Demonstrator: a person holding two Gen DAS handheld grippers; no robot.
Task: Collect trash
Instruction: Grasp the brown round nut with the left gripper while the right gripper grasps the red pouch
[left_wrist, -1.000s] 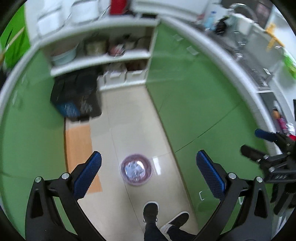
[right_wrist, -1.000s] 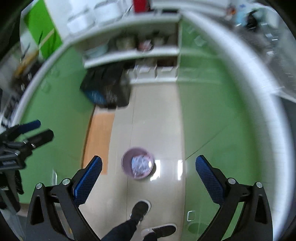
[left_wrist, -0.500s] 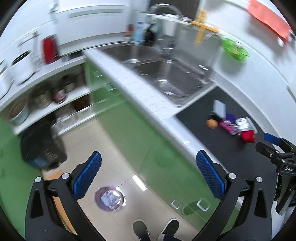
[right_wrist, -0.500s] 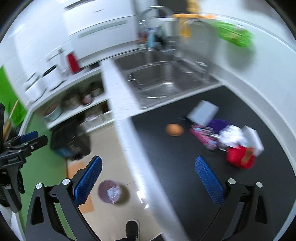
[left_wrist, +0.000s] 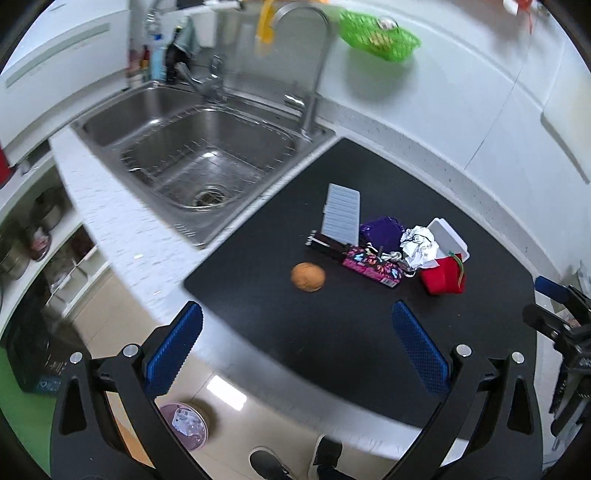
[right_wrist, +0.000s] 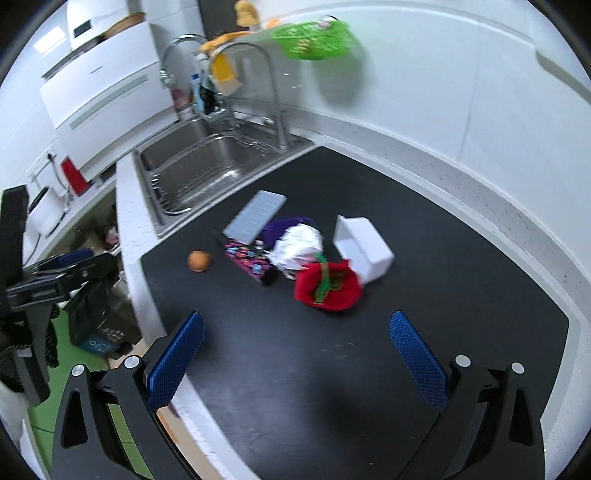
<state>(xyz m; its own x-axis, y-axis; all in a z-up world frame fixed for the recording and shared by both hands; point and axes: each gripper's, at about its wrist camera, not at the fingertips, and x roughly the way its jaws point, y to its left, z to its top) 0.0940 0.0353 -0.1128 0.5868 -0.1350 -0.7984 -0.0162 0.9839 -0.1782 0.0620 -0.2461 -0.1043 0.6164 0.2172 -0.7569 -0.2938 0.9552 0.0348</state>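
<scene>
A pile of trash lies on the black counter mat (left_wrist: 369, 332) (right_wrist: 332, 369): a crumpled white paper (left_wrist: 419, 246) (right_wrist: 299, 243), a red wrapper (left_wrist: 443, 280) (right_wrist: 327, 288), a white box (left_wrist: 448, 236) (right_wrist: 364, 245), a pink patterned packet (left_wrist: 369, 264) (right_wrist: 249, 260), a purple bag (left_wrist: 380, 229), a grey ribbed lid (left_wrist: 341, 214) (right_wrist: 255, 216) and an orange ball (left_wrist: 307, 277) (right_wrist: 199, 261). My left gripper (left_wrist: 295, 354) is open above the mat's near edge, short of the ball. My right gripper (right_wrist: 295, 354) is open over bare mat in front of the red wrapper. A purple bin (left_wrist: 184, 424) stands on the floor below.
A steel sink (left_wrist: 192, 147) (right_wrist: 207, 162) with a tall tap (left_wrist: 314, 55) lies left of the mat. A green basket (left_wrist: 380, 29) (right_wrist: 314, 37) hangs on the white wall. Shelves with pots (left_wrist: 33, 229) and a black crate (left_wrist: 29, 350) sit lower left. A person's shoes (left_wrist: 291, 458) are on the floor.
Both grippers swung up from the floor and bin to the counter. The trash pile is now closer and more central in both views. Both stayed open.
</scene>
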